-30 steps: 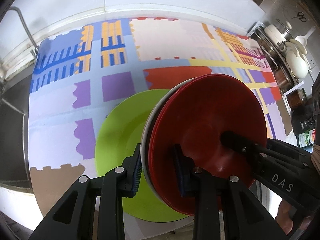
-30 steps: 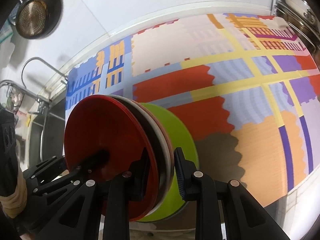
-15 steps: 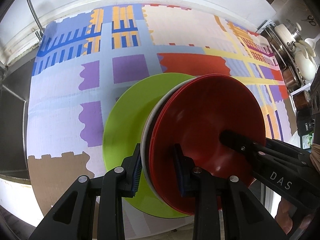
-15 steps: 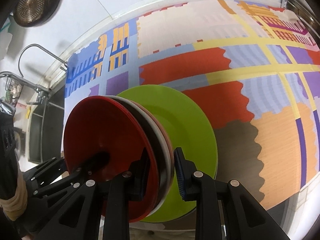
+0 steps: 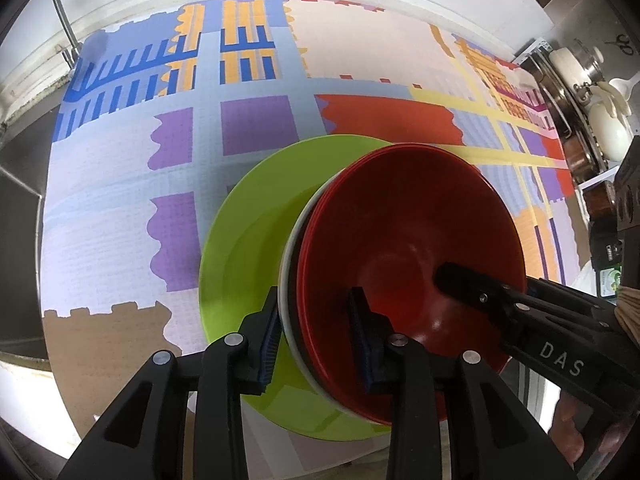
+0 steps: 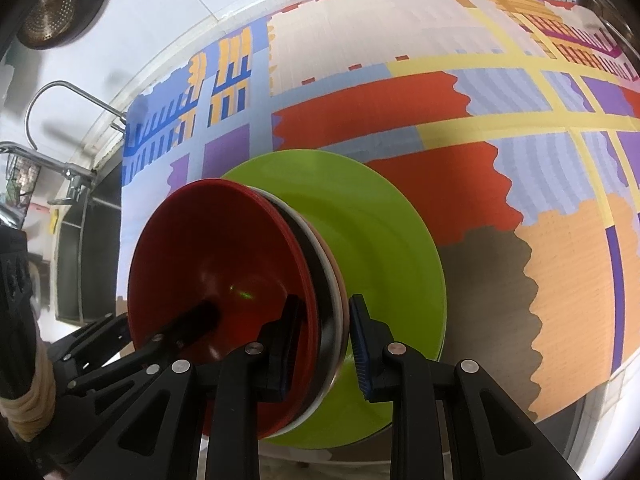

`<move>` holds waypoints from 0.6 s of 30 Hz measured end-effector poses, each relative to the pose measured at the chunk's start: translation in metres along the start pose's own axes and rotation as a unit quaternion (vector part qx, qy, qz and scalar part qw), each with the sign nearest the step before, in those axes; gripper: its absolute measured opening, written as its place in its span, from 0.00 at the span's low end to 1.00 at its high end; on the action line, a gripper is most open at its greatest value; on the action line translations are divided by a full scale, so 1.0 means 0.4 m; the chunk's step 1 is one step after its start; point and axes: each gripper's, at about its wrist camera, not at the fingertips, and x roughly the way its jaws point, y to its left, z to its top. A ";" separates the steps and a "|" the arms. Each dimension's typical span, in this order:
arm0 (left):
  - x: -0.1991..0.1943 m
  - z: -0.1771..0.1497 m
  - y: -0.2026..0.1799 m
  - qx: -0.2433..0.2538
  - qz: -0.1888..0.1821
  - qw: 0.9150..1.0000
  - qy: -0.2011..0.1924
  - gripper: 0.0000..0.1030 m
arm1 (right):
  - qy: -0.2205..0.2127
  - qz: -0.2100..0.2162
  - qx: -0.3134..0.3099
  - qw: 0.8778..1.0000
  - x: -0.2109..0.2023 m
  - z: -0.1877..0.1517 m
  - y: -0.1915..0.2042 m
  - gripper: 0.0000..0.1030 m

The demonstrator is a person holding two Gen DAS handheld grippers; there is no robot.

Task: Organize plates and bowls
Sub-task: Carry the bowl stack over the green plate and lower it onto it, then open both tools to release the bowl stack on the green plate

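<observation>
I found the left tongs clenched on the rim of a stack of bowls, red on the inside, with a white and a dark layer showing at the edge. One blue pad sat against the outer white rim, the other inside the top red bowl. The right tongs gripped the opposite rim of the same stack in like fashion, one pad inside the red bowl and one outside against the pale rim. The left pair had just eased apart slightly, yet the rim remained between its pads.

The stack hung tilted between the two pairs of tongs, directly ahead of both. Behind and below it lay a lime green plate on the patterned mat covering the bench. Whether the stack touched the plate I could not tell.

The left view showed the right tongs reaching in from the right, marked with letters, and a rack of pots and white utensils beyond the mat's far right edge. The right view showed the left tongs entering from the left with a wrapped wrist, a tap and sink off the mat's left edge, and a strainer hanging on the wall above.
</observation>
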 end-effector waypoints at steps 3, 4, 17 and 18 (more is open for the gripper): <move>-0.007 -0.007 0.002 0.008 0.002 1.000 -0.010 0.32 | -0.007 0.003 0.000 1.000 -0.003 -0.003 -0.002 0.26; -0.015 -0.010 0.002 0.012 0.005 1.000 -0.017 0.33 | -0.011 0.002 -0.003 1.000 -0.005 -0.006 0.000 0.26; -0.164 -0.072 -0.013 0.061 0.056 0.986 -0.147 0.64 | -0.121 -0.049 -0.022 0.991 -0.132 -0.077 0.039 0.50; -0.177 -0.084 -0.019 0.064 0.063 0.983 -0.159 0.64 | -0.132 -0.054 -0.024 0.989 -0.146 -0.085 0.041 0.52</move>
